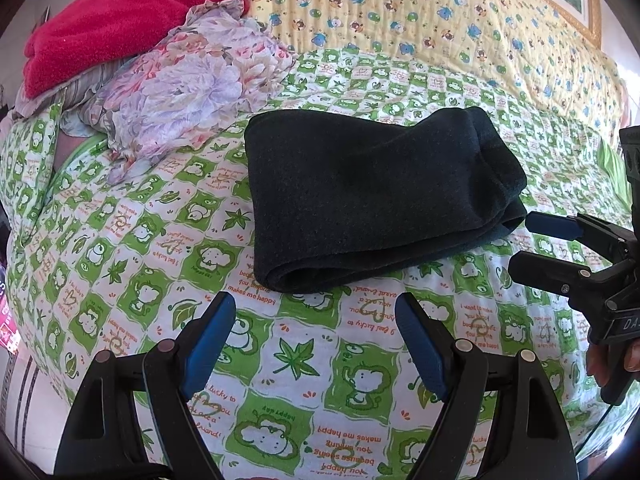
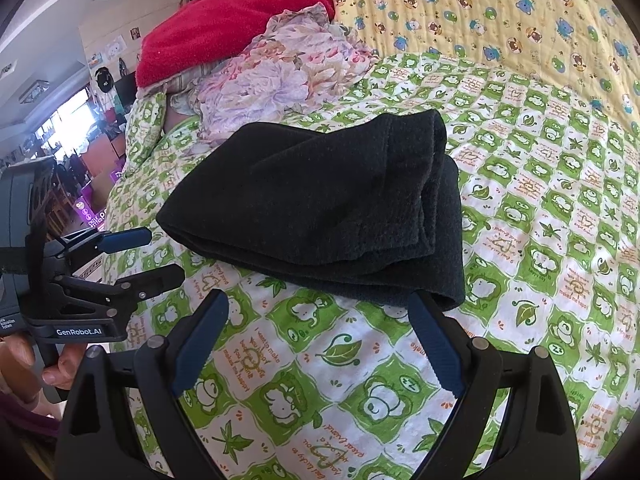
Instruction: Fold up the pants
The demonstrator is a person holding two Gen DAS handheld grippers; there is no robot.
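The black pants lie folded into a thick rectangle on the green and white patterned bedsheet. They also show in the right wrist view. My left gripper is open and empty, just short of the near folded edge. My right gripper is open and empty at the bundle's near edge, its right fingertip against the fabric's corner. The right gripper also shows at the right in the left wrist view, and the left gripper at the left in the right wrist view.
A crumpled floral cloth and a red blanket are piled at the back left. A yellow quilt with bear prints covers the back. The bed's edge drops off at the left, with room furniture beyond.
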